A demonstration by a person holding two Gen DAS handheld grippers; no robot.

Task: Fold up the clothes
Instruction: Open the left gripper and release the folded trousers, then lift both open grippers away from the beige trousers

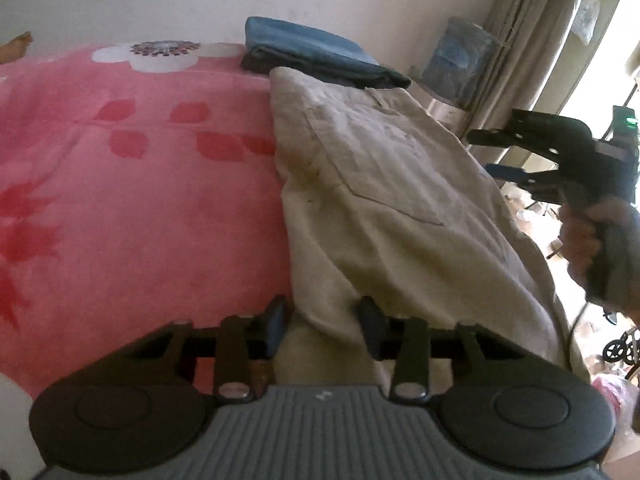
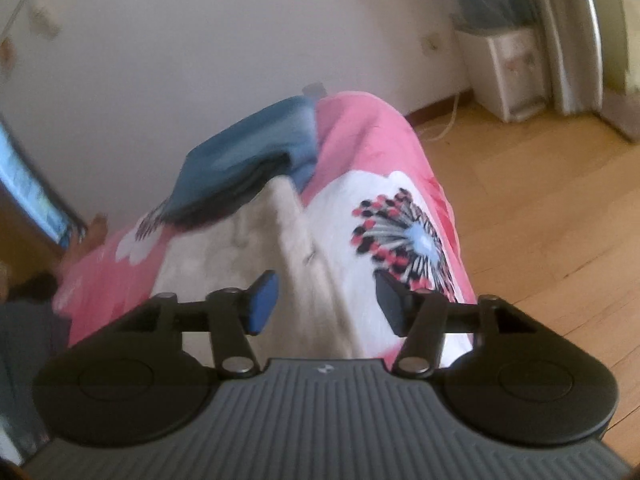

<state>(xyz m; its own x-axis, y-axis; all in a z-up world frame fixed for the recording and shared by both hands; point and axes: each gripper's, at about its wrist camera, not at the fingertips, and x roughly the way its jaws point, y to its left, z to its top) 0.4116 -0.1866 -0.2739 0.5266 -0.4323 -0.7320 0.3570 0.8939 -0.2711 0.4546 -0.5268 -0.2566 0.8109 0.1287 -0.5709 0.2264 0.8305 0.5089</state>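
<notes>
Beige trousers (image 1: 380, 184) lie folded lengthwise along the right side of a pink flowered blanket (image 1: 140, 200), back pocket up. My left gripper (image 1: 324, 324) hangs over their near end, jaws apart, with cloth showing in the gap and the pads not pressing it. A person's hand (image 1: 584, 240) holds my right gripper (image 1: 486, 154) off the trousers' right edge, jaws apart and empty. In the right wrist view the right gripper (image 2: 328, 304) is open above the beige trousers (image 2: 248, 256), and the blanket (image 2: 368, 136) lies beneath.
A folded blue garment (image 1: 316, 52) lies on a darker one at the trousers' far end, by the wall; it also shows as the blue garment (image 2: 248, 152). A water dispenser (image 1: 460, 56) and curtain stand beyond the bed. Wooden floor (image 2: 540, 200) runs beside the bed.
</notes>
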